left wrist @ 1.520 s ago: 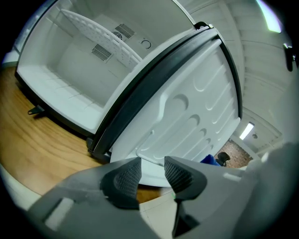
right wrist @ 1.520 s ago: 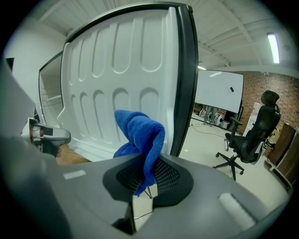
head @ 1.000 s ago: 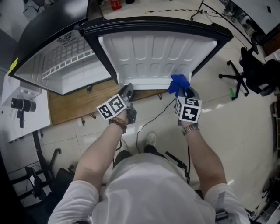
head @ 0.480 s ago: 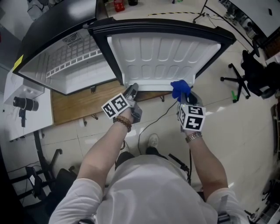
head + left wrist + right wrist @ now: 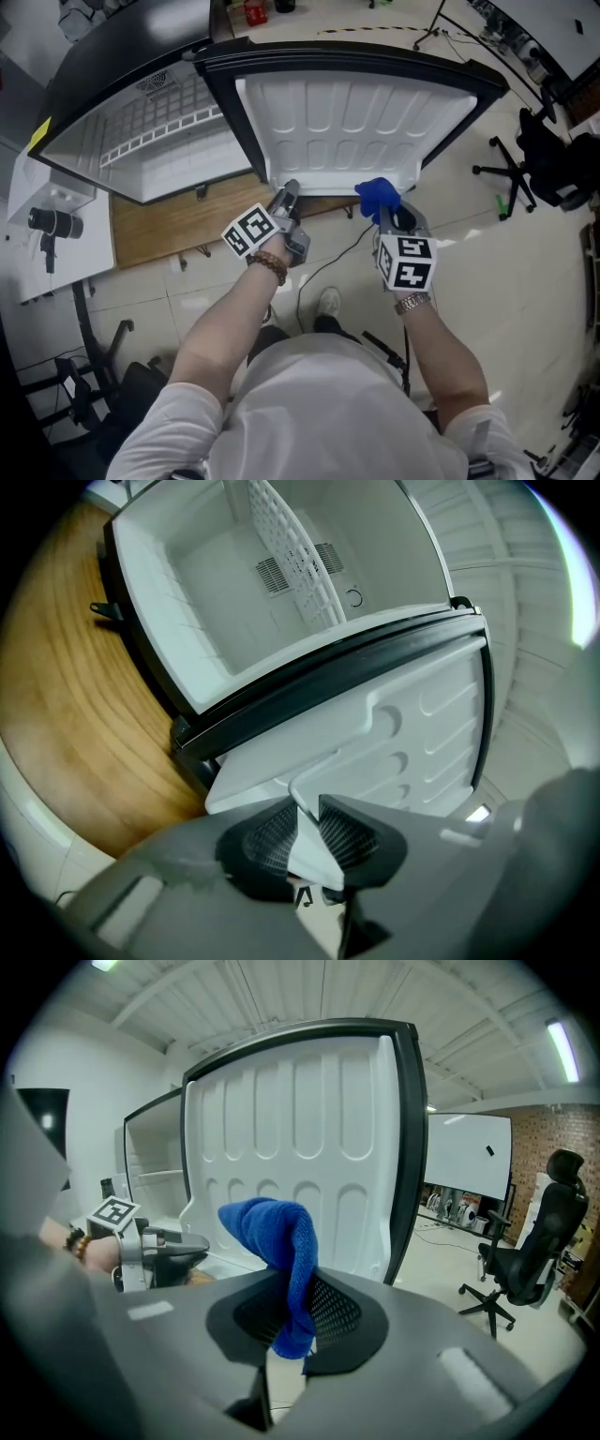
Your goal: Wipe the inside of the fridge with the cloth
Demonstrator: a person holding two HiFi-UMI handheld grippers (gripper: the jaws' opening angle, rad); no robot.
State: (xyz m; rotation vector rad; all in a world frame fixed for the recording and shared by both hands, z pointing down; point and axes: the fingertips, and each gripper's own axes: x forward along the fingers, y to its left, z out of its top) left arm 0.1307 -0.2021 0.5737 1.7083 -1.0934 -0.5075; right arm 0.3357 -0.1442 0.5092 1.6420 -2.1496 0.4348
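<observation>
The cloth [image 5: 272,1232] is soft, nubbly blue fabric. The fridge [image 5: 347,112] liner is smooth white moulded plastic with a soft sheen, rimmed in glossy black. The board [image 5: 159,225] beneath shows smooth wood grain. The right tongs [image 5: 295,1297] are matt grey plastic with mesh-textured black pads [image 5: 336,1309]. The floor [image 5: 525,272] tiles gleam.

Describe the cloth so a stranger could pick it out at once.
Find the black fridge with its open door lined in ribbed white. Just in front of that door's near edge, the right gripper pinches a small bunched cloth in its jaws. It is the only bright blue thing among white, black and grey.
</observation>
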